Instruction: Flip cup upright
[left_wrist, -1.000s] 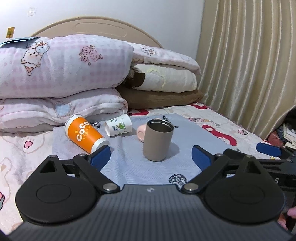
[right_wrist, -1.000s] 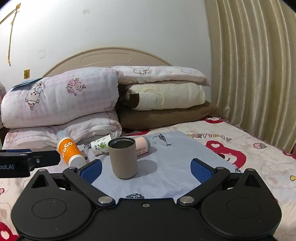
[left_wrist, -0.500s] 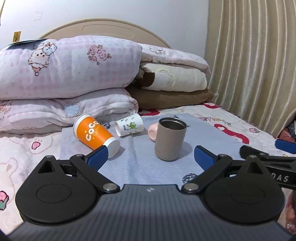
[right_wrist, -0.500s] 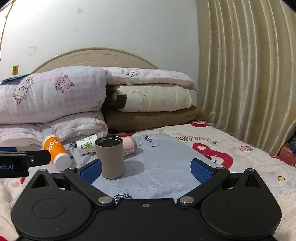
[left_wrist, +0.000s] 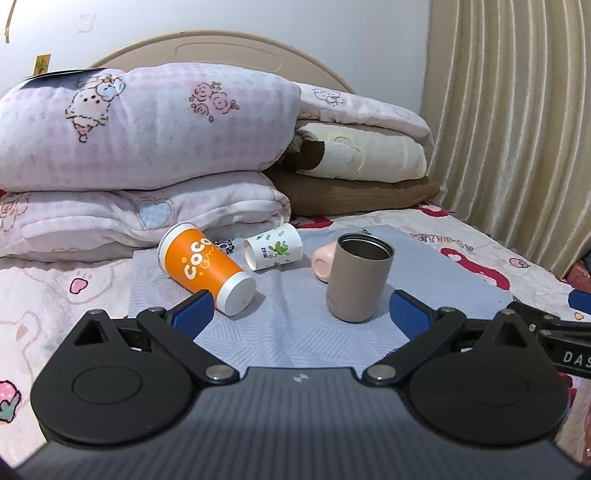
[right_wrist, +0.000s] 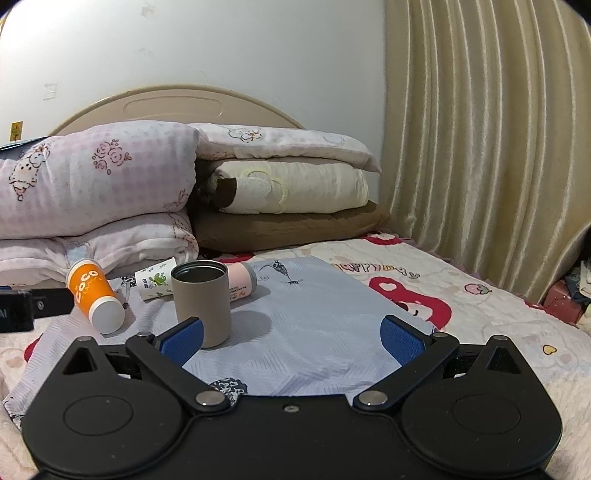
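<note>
A taupe steel cup (left_wrist: 358, 277) (right_wrist: 202, 301) stands upright, mouth up, on a grey-blue cloth (left_wrist: 295, 332) (right_wrist: 314, 321) on the bed. An orange "CoCo" cup (left_wrist: 203, 267) (right_wrist: 94, 295) lies on its side to its left. A small white cup with green print (left_wrist: 273, 247) (right_wrist: 155, 282) lies on its side behind. A pink cup (left_wrist: 323, 262) (right_wrist: 242, 282) lies on its side behind the taupe cup. My left gripper (left_wrist: 301, 314) is open and empty in front of the cups. My right gripper (right_wrist: 291, 338) is open and empty, right of the taupe cup.
Folded pink quilts (left_wrist: 129, 147) and a stack of cream and brown bedding (left_wrist: 354, 166) lie at the head of the bed against the headboard (right_wrist: 166, 107). A beige curtain (right_wrist: 480, 147) hangs on the right. The other gripper's body (left_wrist: 554, 343) shows at the right edge.
Both views have shifted a little leftward across the scene, so the cups sit further right in the left view and further left in the right view. The cups have not moved.
</note>
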